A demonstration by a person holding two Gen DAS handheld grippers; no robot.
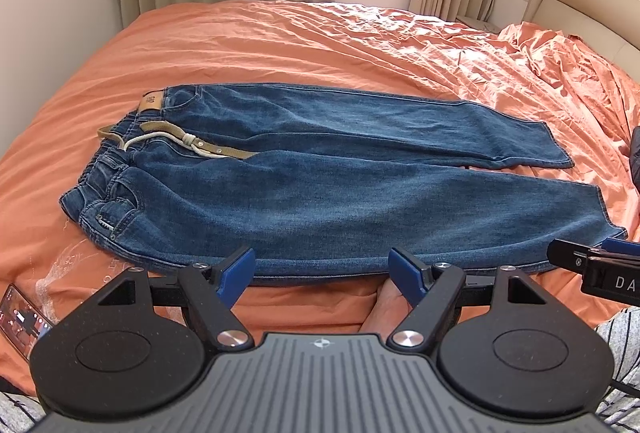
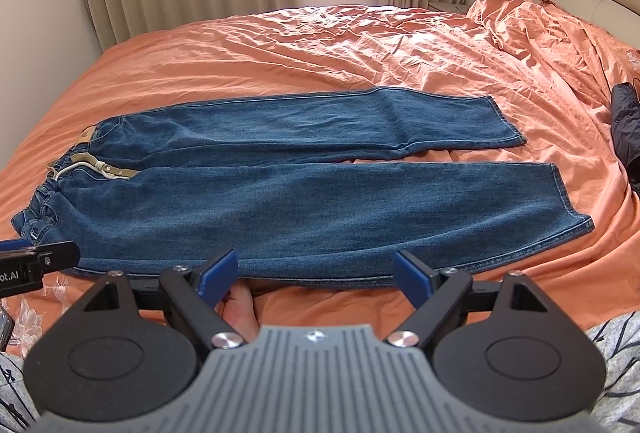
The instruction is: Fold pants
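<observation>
Pants [image 1: 320,169] lie flat, unfolded, on bed [image 1: 280,41].

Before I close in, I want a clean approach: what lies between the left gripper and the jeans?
Only bare orange bedsheet. In the left wrist view, the left gripper hangs open just short of the near edge of the jeans, with nothing else between.

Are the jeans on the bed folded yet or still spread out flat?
Spread out flat. The jeans lie full length on the orange bedspread, both legs side by side, nothing doubled over.
</observation>
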